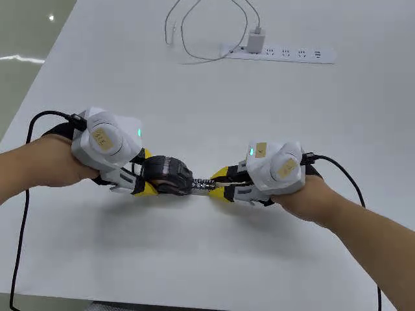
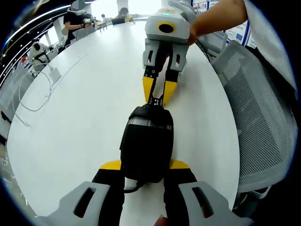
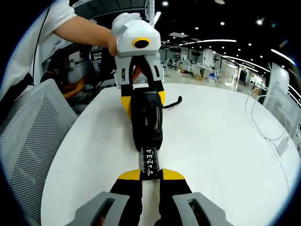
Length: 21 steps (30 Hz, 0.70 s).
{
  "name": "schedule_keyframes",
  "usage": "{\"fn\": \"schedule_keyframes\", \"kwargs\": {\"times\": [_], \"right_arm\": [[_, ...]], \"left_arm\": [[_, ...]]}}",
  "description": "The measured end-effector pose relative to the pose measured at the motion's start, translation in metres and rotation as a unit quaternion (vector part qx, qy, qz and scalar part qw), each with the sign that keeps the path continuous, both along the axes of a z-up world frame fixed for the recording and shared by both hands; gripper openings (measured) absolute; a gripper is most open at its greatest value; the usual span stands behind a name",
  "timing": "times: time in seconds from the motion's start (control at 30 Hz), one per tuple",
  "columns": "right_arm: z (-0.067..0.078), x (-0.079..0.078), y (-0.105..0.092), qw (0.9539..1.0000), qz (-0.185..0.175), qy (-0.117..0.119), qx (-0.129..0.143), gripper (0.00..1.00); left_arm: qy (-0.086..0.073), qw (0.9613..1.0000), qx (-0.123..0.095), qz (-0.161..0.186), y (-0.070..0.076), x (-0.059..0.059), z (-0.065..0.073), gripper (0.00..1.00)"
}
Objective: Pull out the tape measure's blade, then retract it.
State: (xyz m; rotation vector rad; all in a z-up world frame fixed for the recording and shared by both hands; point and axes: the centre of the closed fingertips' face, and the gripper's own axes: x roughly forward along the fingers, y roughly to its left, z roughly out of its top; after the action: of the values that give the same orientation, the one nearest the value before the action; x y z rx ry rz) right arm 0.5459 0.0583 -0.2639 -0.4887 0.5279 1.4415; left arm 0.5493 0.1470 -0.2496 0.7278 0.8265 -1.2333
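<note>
Right gripper (image 1: 219, 185), near right, jaws narrowed, pinching blade (image 1: 202, 184) tip. Left gripper (image 1: 148, 172), near left, clamping tape measure (image 1: 167, 175) case between its jaws, low over white table (image 1: 207, 110). Short blade length showing between grippers. Blade axis running left-right, so coming pull judged as heading rightward, away from case. Power strip (image 1: 285, 52) lying far right, well apart.
</note>
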Motion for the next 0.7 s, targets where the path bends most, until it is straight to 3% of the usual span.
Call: {"fn": "schedule_keyframes", "kwargs": {"times": [0.7], "right_arm": [[-0.001, 0.002, -0.022, 0.9999, -0.006, -0.005, -0.012, 0.08]], "left_arm": [[0.001, 1.0000, 0.000, -0.003, -0.002, 0.000, 0.000, 0.27]]}}
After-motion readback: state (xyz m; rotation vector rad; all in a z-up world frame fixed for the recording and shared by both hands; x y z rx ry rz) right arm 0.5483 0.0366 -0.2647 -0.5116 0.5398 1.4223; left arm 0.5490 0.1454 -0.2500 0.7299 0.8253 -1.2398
